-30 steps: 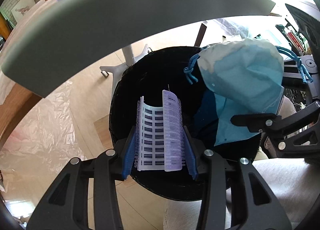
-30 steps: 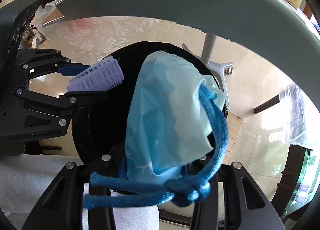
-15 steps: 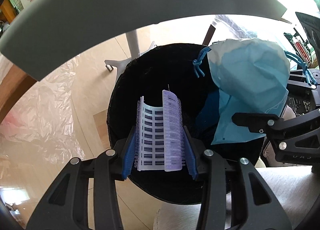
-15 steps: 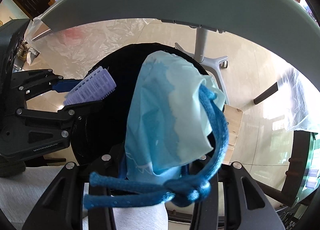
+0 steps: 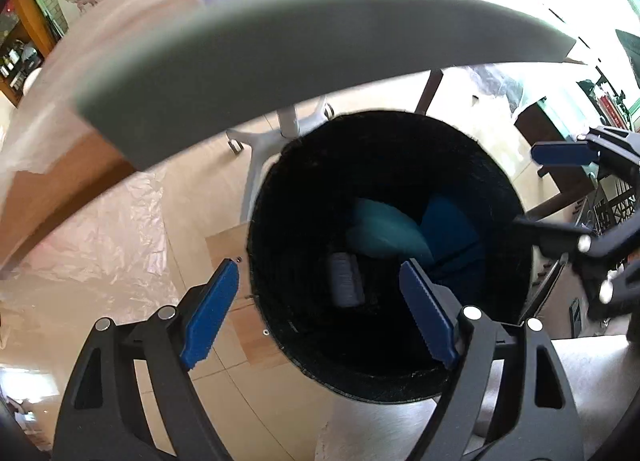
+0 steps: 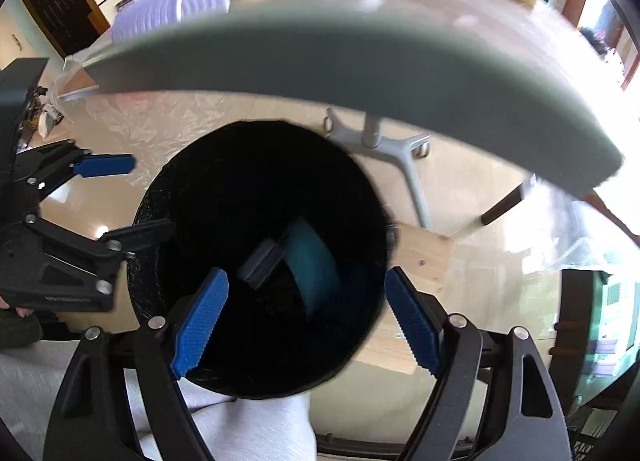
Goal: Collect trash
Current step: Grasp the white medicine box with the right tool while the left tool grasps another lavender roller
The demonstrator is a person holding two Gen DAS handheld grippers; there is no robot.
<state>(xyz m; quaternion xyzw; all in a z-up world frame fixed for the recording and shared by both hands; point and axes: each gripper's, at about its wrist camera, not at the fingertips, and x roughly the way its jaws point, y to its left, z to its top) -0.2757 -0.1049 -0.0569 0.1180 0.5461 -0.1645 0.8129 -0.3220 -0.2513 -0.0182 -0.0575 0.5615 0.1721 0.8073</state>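
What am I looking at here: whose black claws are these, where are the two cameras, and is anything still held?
No robot arm here: a person holds a two-finger tool in each hand, and a fisheye camera on each tool looks along its fingers. One picture is from the left gripper, the other from the right gripper; each also sees the other tool at its edge. Both point down into a black bin on the floor, beside the grey table edge. Both sets of jaws have just been opening and now stand apart with nothing between them. What they carried lies in the bin: the hair roller and the blue bag. On the table, a lilac roller shows; the other things there are too blurred to name.
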